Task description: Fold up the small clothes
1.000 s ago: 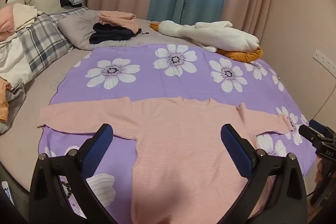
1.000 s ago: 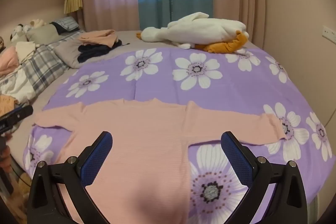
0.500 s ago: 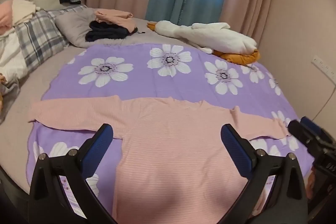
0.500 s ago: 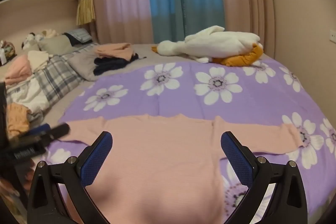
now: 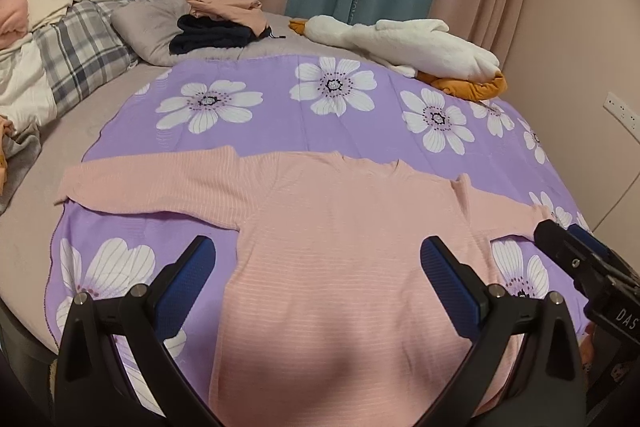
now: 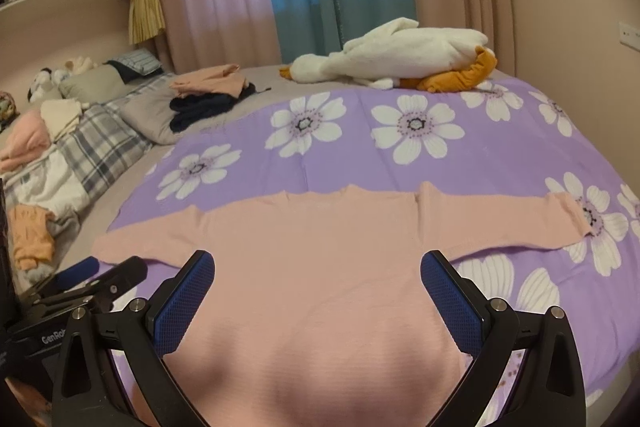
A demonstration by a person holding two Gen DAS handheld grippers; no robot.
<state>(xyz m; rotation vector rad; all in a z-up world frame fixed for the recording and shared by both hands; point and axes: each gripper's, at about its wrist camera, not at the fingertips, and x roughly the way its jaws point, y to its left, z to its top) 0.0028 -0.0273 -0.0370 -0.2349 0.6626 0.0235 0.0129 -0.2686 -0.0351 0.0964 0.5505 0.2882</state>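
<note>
At the bottom of each wrist view, the left hand-held gripper (image 5: 318, 259) and the right hand-held gripper (image 6: 317, 269) stand wide apart and hold nothing. Just beyond them, in the middle of the frame, the pink long-sleeved top (image 5: 340, 247) lies flat with both sleeves spread on the purple flower blanket (image 5: 360, 115). Farther, at upper right, lies a white goose plush (image 5: 404, 39).

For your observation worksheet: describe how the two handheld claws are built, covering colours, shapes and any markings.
Both match: the left claw and right claw have black angular arms with silver screws and flat blue textured pads. From the side, the right claw's black body reads "DAS", cut off; the left's reads "GenRob", cut off. No cables or sleeves show.
</note>
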